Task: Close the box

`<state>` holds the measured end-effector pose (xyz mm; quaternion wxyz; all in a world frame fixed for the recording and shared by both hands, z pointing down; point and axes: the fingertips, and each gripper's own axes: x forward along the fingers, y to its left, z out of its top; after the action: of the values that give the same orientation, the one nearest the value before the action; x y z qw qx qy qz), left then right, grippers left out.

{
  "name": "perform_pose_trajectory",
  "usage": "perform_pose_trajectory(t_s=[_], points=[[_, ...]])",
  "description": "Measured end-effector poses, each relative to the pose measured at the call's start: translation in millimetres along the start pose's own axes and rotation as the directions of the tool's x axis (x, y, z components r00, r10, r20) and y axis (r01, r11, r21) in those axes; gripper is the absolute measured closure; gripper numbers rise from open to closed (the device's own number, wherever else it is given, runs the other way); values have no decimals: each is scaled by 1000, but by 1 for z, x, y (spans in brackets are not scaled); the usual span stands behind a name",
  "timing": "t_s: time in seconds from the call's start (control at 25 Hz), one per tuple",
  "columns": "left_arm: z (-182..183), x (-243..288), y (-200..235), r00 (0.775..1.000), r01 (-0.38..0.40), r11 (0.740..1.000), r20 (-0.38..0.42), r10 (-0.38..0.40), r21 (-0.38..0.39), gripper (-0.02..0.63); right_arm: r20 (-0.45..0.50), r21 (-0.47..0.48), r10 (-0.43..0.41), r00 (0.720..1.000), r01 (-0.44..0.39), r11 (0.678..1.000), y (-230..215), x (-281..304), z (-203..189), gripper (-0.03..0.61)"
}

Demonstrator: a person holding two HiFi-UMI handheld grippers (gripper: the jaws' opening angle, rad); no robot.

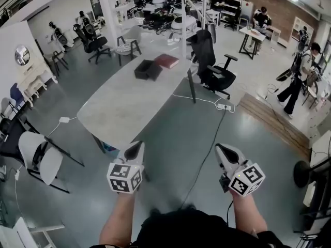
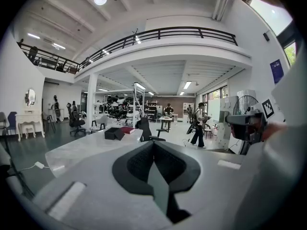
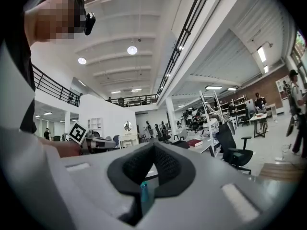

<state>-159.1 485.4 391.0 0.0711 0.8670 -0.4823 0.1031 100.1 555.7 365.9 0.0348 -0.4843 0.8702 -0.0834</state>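
An open black box (image 1: 147,69) lies on the far end of the long pale table (image 1: 124,107), with a red part (image 1: 167,61) right beside it. The left gripper view shows the black box (image 2: 114,133) and red part (image 2: 127,129) small and far off; in the right gripper view they are tiny, the box (image 3: 181,144) next to the red part (image 3: 194,142). My left gripper (image 1: 136,150) and right gripper (image 1: 223,151) hover over the floor, well short of the table's near end. Both are shut with nothing between the jaws.
A black office chair (image 1: 212,66) stands at the table's right side, and a cable with a power strip (image 1: 224,106) runs across the floor. A white chair (image 1: 39,156) is at my left. People move about at the far right (image 1: 297,79).
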Motion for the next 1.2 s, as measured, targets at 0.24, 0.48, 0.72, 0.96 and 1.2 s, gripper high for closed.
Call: perform_pose_trajectory(t_s=[0.24,0.48,0.72,0.96,1.2], points=[[1,17,-48,1000,0,1000,-9,0,4,603,-10,22,35,999,-35,999,-28,-30,-3,577],[-5,27,-86,1000,-4,1000,-21,3,-7,603,-24,42,59,998,-58,997,-48,-58,-12,577],[-4,49,-95,1000,1,1000,-22,-1,-5,603,-52,64,41,998,-37,997,-74,-56,-16,577],[-7,96,-72,999,8,1000,-32,-8,-22,603,-93,63,31,995,-25,998,-99,-22,-21,575],[-5,161,-30,999,24,999,-41,-26,-40,603,-133,60,8,991,0,998,-134,39,-27,577]])
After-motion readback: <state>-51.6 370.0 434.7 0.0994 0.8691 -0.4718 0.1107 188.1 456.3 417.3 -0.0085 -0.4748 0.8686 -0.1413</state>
